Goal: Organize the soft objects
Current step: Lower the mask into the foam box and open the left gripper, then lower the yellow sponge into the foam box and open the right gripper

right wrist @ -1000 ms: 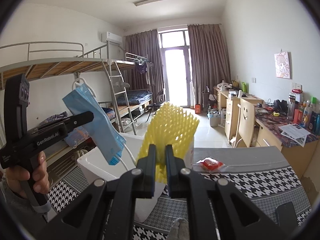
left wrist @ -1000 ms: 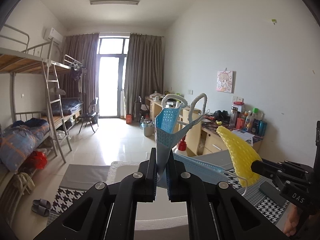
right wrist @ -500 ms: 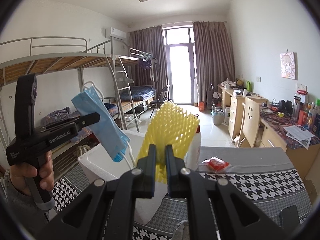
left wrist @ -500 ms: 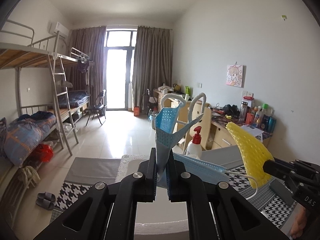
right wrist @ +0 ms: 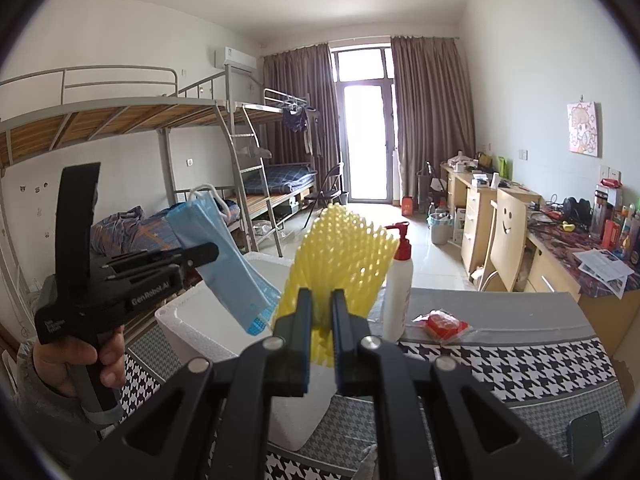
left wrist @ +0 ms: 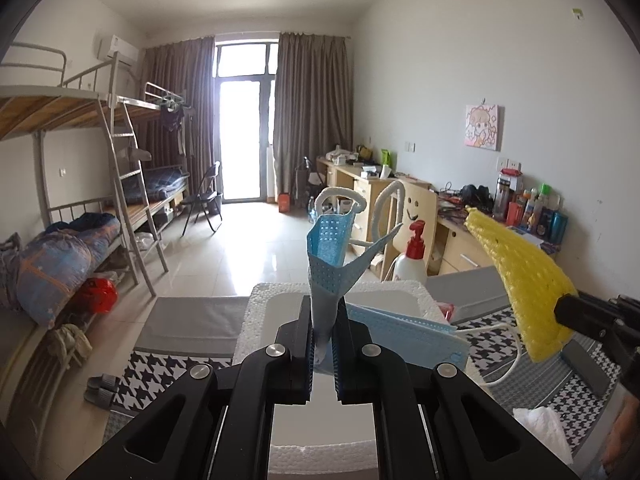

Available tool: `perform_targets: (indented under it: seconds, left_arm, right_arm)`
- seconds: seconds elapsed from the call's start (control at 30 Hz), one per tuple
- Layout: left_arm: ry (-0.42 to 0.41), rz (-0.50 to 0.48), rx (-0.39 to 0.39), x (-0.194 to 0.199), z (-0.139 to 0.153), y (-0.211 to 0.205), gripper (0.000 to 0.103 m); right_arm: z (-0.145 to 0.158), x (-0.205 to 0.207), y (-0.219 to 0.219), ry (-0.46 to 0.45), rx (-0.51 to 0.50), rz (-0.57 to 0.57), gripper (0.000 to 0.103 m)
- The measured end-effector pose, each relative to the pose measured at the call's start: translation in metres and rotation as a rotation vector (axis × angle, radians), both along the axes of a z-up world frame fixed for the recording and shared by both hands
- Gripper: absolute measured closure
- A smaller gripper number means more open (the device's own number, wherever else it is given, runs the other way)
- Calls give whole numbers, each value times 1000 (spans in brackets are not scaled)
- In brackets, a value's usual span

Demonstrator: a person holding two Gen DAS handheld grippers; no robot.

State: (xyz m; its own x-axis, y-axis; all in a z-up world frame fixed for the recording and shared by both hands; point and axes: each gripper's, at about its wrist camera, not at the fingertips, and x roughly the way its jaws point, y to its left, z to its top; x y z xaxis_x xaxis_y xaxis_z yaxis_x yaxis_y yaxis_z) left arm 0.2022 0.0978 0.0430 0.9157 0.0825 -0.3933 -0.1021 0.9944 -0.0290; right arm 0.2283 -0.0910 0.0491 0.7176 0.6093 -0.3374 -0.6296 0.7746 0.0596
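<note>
My left gripper (left wrist: 323, 314) is shut on a blue face mask (left wrist: 332, 252) and holds it up over a white foam box (left wrist: 264, 312). The same mask (right wrist: 224, 256) and left gripper (right wrist: 208, 254) show at the left of the right wrist view. My right gripper (right wrist: 321, 304) is shut on a yellow foam net sleeve (right wrist: 344, 248), above the foam box (right wrist: 192, 320). The sleeve (left wrist: 520, 268) also shows at the right of the left wrist view, with the right gripper (left wrist: 560, 312) behind it.
A white pump bottle (right wrist: 398, 292) and a red packet (right wrist: 442, 324) stand on the houndstooth tablecloth (right wrist: 520, 364). A dark phone (right wrist: 586, 436) lies at the right. White tissue (left wrist: 540, 432) lies near the table front. Bunk beds (right wrist: 120, 120) and desks (right wrist: 500, 208) line the room.
Both grippers tilted down and moved closer to the table; the foam box and pump bottle show more. Mask and yellow sleeve stay gripped.
</note>
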Motion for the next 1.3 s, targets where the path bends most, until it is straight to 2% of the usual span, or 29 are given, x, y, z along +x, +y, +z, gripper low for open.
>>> perform_targets:
  seconds: [0.1, 0.17, 0.23, 0.37, 0.5, 0.67, 0.77, 1.0, 1.17, 1.3]
  left_arm:
    - [16, 4, 13, 3, -4, 1, 92]
    - [24, 2, 15, 5, -5, 1, 82]
    - [29, 1, 13, 5, -7, 2, 54]
    - [33, 17, 10, 3, -8, 5, 49]
    - [17, 7, 6, -4, -8, 6, 22]
    - [-14, 20, 2, -12, -3, 8, 7]
    - [-36, 53, -1, -17, -1, 12, 1]
    - [-72, 141, 23, -29, -1, 18, 1]
    - [-85, 163, 61, -36, -1, 16, 1]
    - [-93, 162, 60, -40, -3, 17, 1]
  right_arm:
    - [0, 1, 0, 1, 2, -4, 91]
    - [0, 2, 1, 3, 0, -6, 91]
    - [0, 3, 3, 8, -4, -8, 91]
    - [-2, 5, 7, 18, -13, -7, 91]
    - [-3, 7, 12, 24, -23, -2, 91]
    - [-3, 7, 18, 27, -32, 8, 91]
    - [-1, 6, 22, 24, -36, 16, 91]
    - [0, 6, 34, 27, -47, 29, 91]
    - [-1, 9, 42, 35, -57, 43, 91]
    - [-2, 9, 49, 40, -59, 55, 91]
